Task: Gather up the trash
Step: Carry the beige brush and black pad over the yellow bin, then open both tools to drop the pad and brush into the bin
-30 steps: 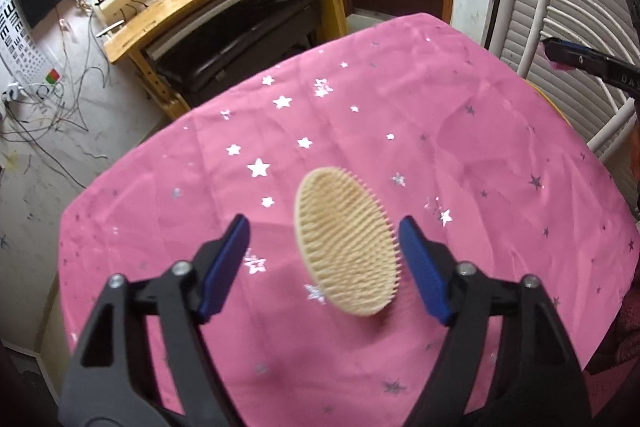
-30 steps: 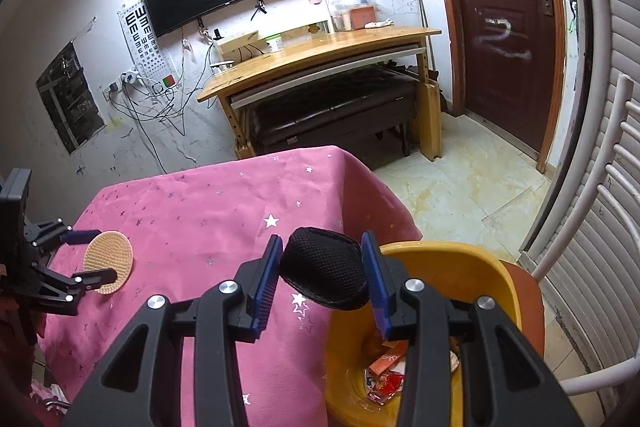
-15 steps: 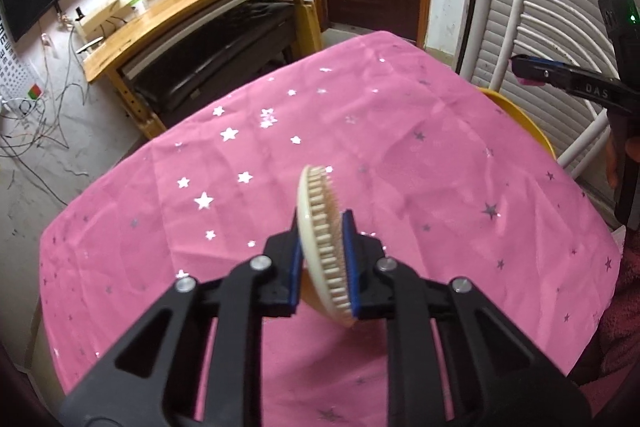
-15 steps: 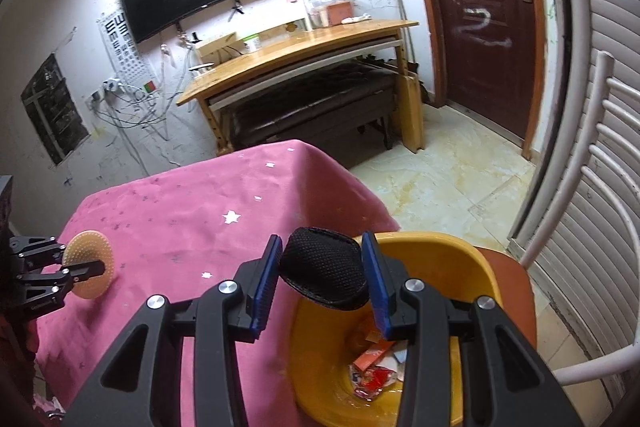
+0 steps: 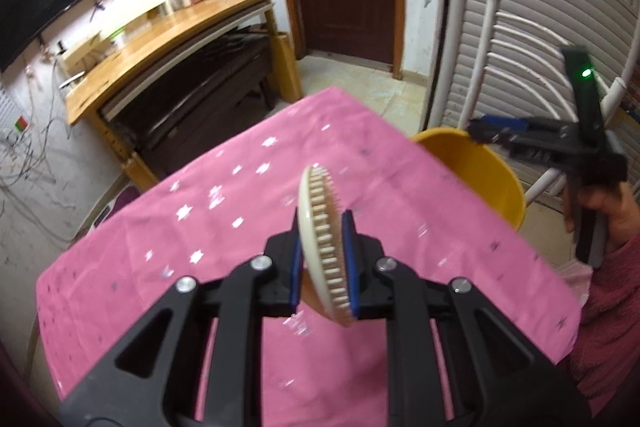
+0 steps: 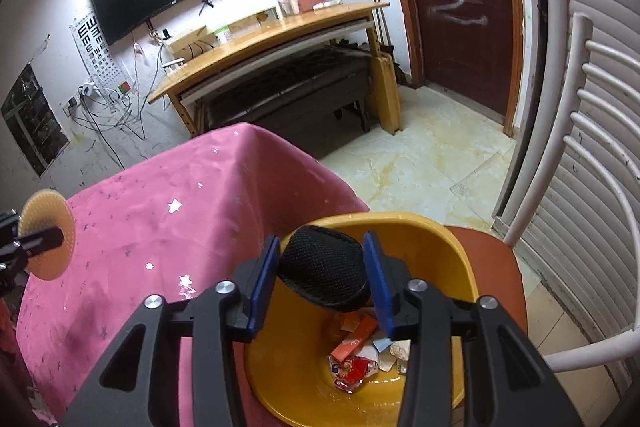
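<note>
My left gripper (image 5: 321, 223) is shut on a beige oval bristle brush (image 5: 318, 195), held on edge above the pink star tablecloth (image 5: 240, 219). The right wrist view has that brush (image 6: 48, 223) at its far left. My right gripper (image 6: 320, 243) hangs over the yellow basin (image 6: 420, 239) with a black mesh pad (image 6: 324, 267) between its blue pads. Its jaws are opening, and the pad still touches both sides. Wrappers and paper scraps (image 6: 356, 359) lie in the basin's bottom. The left wrist view has the basin (image 5: 472, 163) and the right gripper (image 5: 480, 131) at its right.
The basin sits on an orange seat (image 6: 496, 267) of a white chair (image 6: 560, 147) at the table's right edge. Beyond the table are a wooden desk (image 6: 280, 35), a dark door (image 6: 460, 7) and tiled floor. A hand and red sleeve (image 5: 608, 227) are at the right.
My left gripper shut on the brush, tipped it on edge and lifted it off the cloth. My right gripper carried the black pad out over the basin and its jaws widened slightly.
</note>
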A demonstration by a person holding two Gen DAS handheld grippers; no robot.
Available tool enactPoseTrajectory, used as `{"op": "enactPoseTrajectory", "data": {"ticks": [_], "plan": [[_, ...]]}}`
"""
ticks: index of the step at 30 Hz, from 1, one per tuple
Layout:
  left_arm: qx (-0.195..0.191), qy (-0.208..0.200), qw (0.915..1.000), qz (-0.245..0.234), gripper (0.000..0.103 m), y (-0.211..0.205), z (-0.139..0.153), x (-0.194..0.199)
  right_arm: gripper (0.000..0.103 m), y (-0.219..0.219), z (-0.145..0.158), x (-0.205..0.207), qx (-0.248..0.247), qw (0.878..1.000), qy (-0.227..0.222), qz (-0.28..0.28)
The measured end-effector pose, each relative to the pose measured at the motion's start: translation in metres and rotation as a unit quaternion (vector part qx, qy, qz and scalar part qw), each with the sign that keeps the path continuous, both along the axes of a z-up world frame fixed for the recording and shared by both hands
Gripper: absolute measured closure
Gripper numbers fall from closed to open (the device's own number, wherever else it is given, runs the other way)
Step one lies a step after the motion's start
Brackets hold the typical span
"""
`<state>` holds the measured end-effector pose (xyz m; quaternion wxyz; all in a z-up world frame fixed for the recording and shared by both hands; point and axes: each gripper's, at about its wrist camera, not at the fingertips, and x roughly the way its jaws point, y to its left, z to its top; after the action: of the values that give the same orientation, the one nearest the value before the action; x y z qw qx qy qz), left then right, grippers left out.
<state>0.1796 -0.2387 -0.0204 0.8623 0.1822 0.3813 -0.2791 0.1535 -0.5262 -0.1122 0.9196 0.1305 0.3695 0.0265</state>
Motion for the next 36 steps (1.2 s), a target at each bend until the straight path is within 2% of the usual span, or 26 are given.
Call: {"op": "enactPoseTrajectory", "data": {"ticks": [2,10,16,20,23,25,27,29,34,36], "plan": [[-0.001,0.0,0.9999,-0.013,0.088,-0.016,0.002,0.0,0.058,-0.005,-0.004,0.002,0.01,1.0,0.005,-0.006],[-0.016,0.011,0.9975,-0.068,0.088,-0.097,0.004,0.0,0.055,-0.023,-0.006,-0.004,0.051,0.999,0.0,-0.005],[-0.032,0.028,0.9967,-0.069,0.088,-0.136,-0.003,0.011,0.035,-0.033,-0.014,-0.002,0.075,0.997,0.012,-0.008],[-0.047,0.054,0.9956,-0.061,0.087,-0.152,-0.012,0.022,0.034,-0.045,-0.018,-0.005,0.055,0.997,0.021,-0.039],[-0.053,0.091,0.9929,-0.055,0.085,-0.163,-0.026,0.034,0.034,-0.063,-0.023,-0.01,0.033,0.996,0.034,-0.082],[-0.049,0.095,0.9928,-0.054,0.074,-0.168,-0.033,0.036,0.034,-0.077,-0.024,-0.016,0.041,0.994,0.032,-0.101],[-0.049,0.099,0.9926,-0.051,0.036,-0.168,-0.037,0.037,0.034,-0.083,-0.024,-0.02,0.045,0.993,0.027,-0.109],[-0.056,0.094,0.9931,-0.042,0.024,-0.163,-0.037,0.037,0.033,-0.085,-0.023,-0.022,0.049,0.992,0.022,-0.111],[-0.063,0.089,0.9937,-0.025,0.019,-0.14,-0.033,0.035,0.033,-0.07,-0.015,-0.02,0.037,0.995,0.013,-0.097],[-0.069,0.079,0.9943,-0.02,0.009,-0.13,-0.029,0.033,0.033,-0.061,-0.009,-0.018,0.03,0.996,0.006,-0.086]]}}
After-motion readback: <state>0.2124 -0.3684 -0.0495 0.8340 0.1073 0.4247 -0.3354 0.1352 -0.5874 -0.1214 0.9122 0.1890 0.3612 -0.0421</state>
